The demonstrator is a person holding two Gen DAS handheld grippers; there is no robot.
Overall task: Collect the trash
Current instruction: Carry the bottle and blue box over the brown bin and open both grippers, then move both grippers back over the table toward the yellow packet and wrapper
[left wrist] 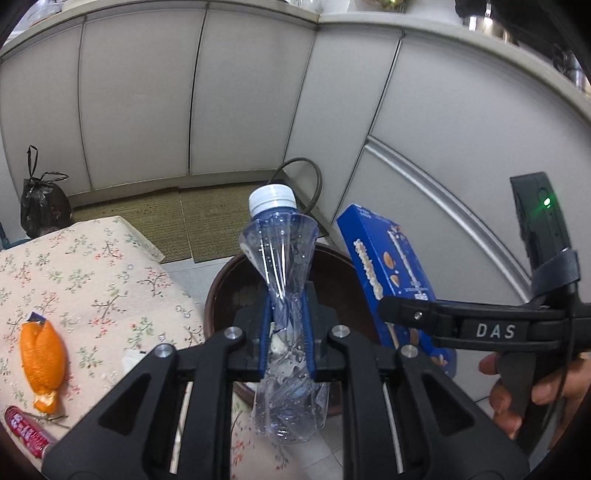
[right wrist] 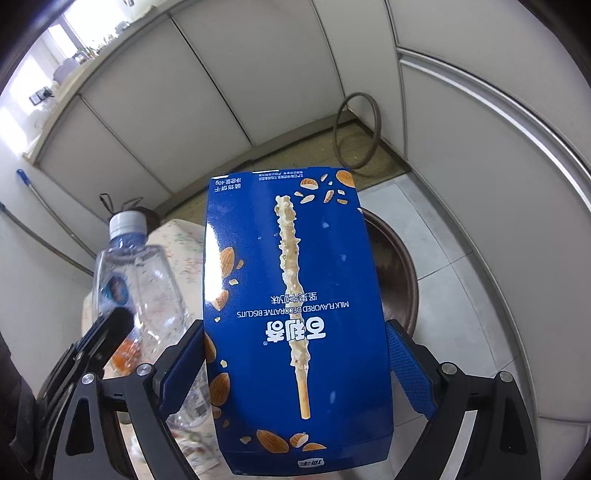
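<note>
Left claw (left wrist: 288, 332) pinches crushed bottle (left wrist: 284, 280) above bin rim (left wrist: 221, 273).

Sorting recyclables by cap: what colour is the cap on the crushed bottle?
White, on the clear plastic bottle; its cap shows best in the left wrist view.

Floral tablecloth (left wrist: 92, 266); white cabinet doors (left wrist: 140, 103); woven mats (left wrist: 207, 218).

A home kitchen: white base cabinets (left wrist: 147, 110) run around a corner beneath a worktop (left wrist: 424, 26) bearing steel pots (left wrist: 480, 22), woven mats (left wrist: 207, 218) cover the tiled floor (right wrist: 443, 258), and a floral tablecloth (left wrist: 92, 277) dresses a table.
</note>
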